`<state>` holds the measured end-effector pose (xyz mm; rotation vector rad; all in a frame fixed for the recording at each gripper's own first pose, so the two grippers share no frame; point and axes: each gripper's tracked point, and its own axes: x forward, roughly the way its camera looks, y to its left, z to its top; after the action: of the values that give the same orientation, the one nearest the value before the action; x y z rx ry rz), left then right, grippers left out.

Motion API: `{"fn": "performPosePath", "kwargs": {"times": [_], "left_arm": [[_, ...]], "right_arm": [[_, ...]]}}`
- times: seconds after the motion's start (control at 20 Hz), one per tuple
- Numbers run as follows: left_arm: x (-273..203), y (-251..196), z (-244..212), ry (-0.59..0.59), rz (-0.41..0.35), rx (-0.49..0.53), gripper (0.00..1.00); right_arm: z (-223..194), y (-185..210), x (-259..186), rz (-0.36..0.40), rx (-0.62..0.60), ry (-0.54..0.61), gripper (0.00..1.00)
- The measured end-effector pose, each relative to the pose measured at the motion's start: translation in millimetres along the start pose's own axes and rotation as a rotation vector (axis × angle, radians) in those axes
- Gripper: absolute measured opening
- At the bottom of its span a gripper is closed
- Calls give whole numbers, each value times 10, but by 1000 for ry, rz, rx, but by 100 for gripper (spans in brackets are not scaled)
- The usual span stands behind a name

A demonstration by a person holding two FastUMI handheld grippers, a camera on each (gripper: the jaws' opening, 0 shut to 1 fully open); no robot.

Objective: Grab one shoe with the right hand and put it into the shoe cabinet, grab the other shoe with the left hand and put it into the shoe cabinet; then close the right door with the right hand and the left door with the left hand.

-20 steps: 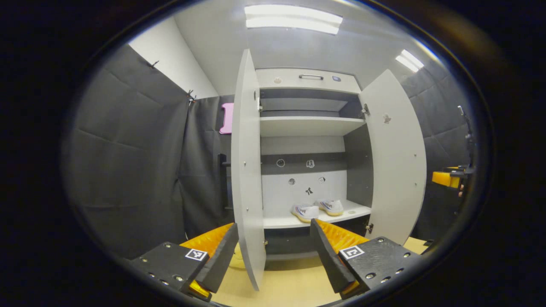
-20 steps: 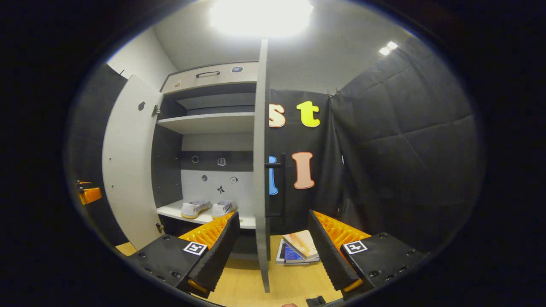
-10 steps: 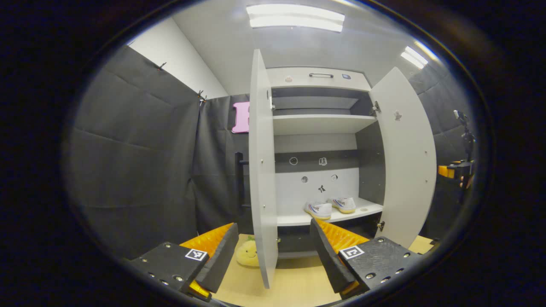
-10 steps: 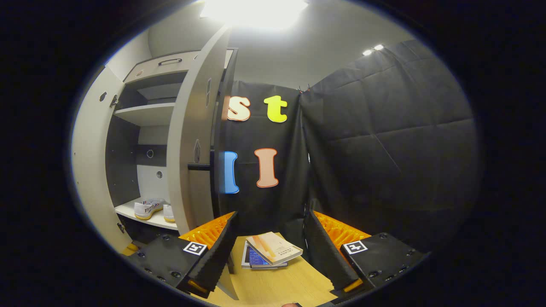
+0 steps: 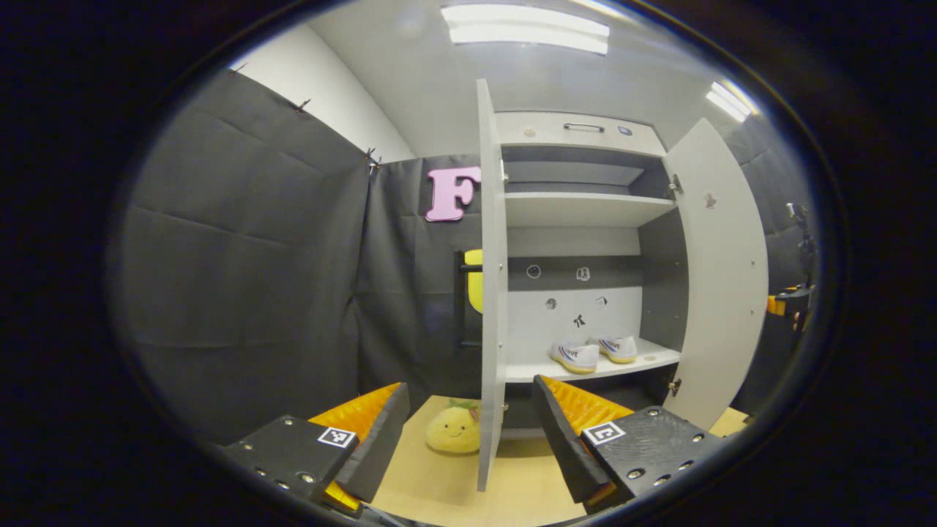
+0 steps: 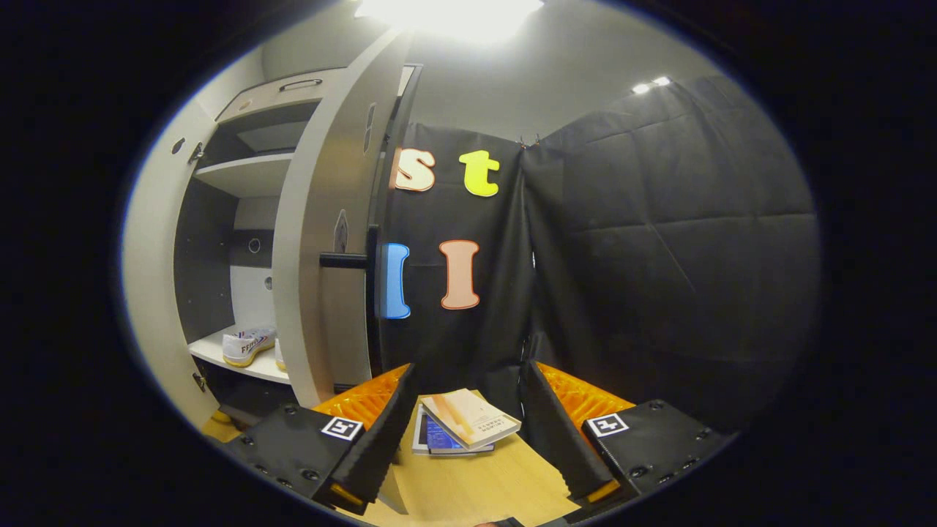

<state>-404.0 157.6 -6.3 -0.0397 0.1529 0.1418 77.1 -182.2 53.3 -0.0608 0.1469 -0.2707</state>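
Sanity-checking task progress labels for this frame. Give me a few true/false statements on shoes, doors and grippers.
1. Both shoes sit on the cabinet's lower shelf. True.
2. The left door is fully closed. False: it stands open, edge-on in the left gripper view.
3. The left gripper is open and holds nothing. True.
4. The right gripper is shut on the right door's handle. False: its fingers are apart and empty, and the handle is up and away from them.
5. A yellow plush toy lies on the floor by the left door. True.
6. The books are on the upper shelf. False: they lie on the floor.
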Motion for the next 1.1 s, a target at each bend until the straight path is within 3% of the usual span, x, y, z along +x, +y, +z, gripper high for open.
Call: {"fn": "performPosePath", "kwargs": {"times": [0.05, 0.2, 0.7, 0.85, 0.9, 0.95, 1.0, 1.1], "left_arm": [[-3, 13, -10, 3, -1, -2, 97], [26, 64, -16, 5, -9, -3, 96], [-77, 55, 23, 5, 26, -10, 97], [-79, 60, 3, 12, 32, -11, 97], [-75, 61, 2, 15, 35, -10, 97], [-85, 69, -16, 19, 38, -11, 97], [-88, 71, -18, 23, 38, -13, 97], [-77, 83, -16, 23, 40, -8, 97]], "right_arm": [[-9, 0, 0, -5, 2, -1, 95], [-11, 80, -52, -5, -1, 2, 95], [26, 854, -241, 112, -16, -11, 95], [26, 1153, -271, 192, -14, -9, 95], [10, 1315, -301, 247, -10, -2, 89], [-1, 1454, -333, 295, 10, 6, 95], [-7, 1567, -380, 330, 39, 13, 95], [-17, 1601, -437, 342, 78, 13, 99]]}}
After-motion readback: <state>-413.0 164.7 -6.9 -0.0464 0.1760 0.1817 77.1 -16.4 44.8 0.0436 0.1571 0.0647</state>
